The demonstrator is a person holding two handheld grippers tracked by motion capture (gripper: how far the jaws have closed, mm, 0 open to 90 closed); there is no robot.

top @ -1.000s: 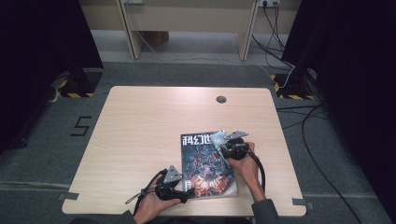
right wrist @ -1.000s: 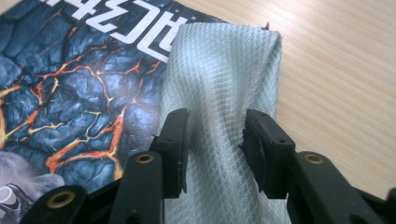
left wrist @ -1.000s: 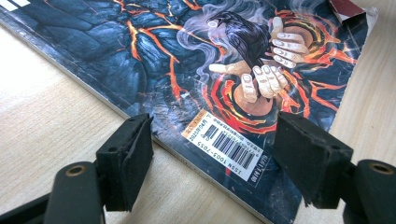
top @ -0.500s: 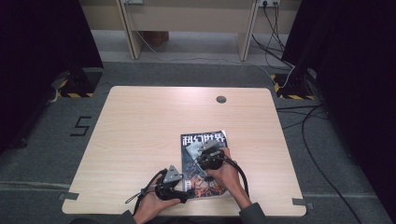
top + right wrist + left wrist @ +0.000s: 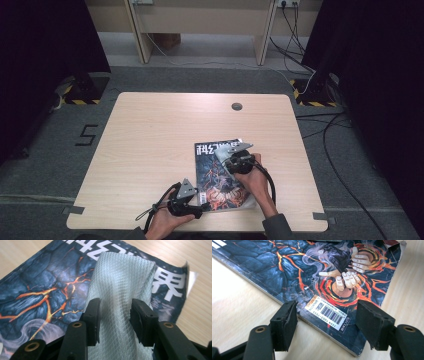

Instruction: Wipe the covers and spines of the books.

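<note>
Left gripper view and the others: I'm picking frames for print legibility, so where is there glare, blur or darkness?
Left gripper view: barcode label on the magazine sharp, faint sheen on the cover. Right gripper view: cloth weave crisp, far title characters soft. High view: table evenly lit, surroundings dark, magazine print too small to read.

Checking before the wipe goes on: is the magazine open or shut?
Shut. The magazine lies flat on the table, its cover with barcode label facing up; one far cover corner curls up.
</note>
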